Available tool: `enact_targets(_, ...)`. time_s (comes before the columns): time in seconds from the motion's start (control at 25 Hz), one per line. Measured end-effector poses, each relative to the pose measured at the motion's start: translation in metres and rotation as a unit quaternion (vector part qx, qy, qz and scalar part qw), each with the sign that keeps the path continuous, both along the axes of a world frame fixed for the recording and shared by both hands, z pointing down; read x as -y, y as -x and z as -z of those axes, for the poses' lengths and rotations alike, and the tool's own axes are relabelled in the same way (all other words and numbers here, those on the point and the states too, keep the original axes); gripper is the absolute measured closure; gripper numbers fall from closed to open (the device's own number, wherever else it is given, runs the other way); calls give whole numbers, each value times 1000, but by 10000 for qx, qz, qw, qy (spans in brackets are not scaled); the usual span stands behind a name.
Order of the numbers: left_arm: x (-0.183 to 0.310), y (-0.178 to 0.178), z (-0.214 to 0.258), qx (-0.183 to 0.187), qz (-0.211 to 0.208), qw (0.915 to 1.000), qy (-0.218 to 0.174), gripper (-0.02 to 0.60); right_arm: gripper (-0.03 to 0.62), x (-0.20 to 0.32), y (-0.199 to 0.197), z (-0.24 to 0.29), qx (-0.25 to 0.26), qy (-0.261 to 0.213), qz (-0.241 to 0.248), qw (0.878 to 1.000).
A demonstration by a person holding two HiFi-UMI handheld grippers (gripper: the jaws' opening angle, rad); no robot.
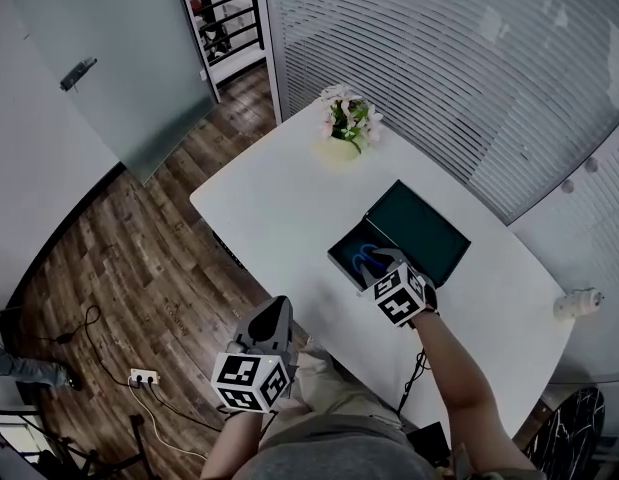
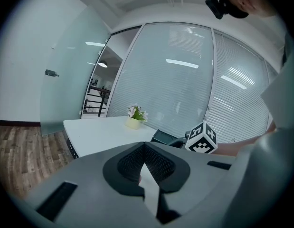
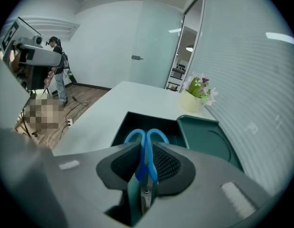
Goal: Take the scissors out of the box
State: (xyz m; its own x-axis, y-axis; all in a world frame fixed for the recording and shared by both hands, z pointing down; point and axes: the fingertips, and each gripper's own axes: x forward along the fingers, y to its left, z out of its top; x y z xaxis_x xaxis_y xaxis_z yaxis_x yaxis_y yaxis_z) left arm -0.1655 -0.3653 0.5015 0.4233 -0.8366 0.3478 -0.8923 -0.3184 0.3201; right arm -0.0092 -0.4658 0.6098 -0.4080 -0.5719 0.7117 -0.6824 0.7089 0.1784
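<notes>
The scissors point(image 3: 147, 141) have blue handles and grey blades. My right gripper point(image 3: 146, 151) is shut on them, the pads pressing on the handles near the pivot, the loops pointing away from me. They hang over the open dark box point(image 3: 137, 116), whose lid point(image 3: 203, 137) lies flat beside it. In the head view the right gripper point(image 1: 382, 262) is at the box's point(image 1: 341, 256) near side, the scissors point(image 1: 366, 259) showing blue at its tip. My left gripper point(image 1: 274, 314) hangs off the table's front edge, over the floor, shut and holding nothing.
The white table point(image 1: 279, 208) carries a small pot of flowers point(image 1: 345, 131) at its far end. Frosted glass walls stand behind it. A wooden floor with cables and a power strip point(image 1: 141, 377) lies to the left. A person stands far off in the right gripper view.
</notes>
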Motion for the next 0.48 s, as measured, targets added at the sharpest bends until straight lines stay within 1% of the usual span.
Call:
enact_targets(0.2, -23, -5, 6, -32, -2, 9999, -110, 575, 502, -11, -1, 28, 155, -435, -136, 9988)
enact_targets(0.48, -58, -8, 19, -38, 51, 9996, -284, 575, 503, -36, -8, 54, 300, -840, -316, 9955)
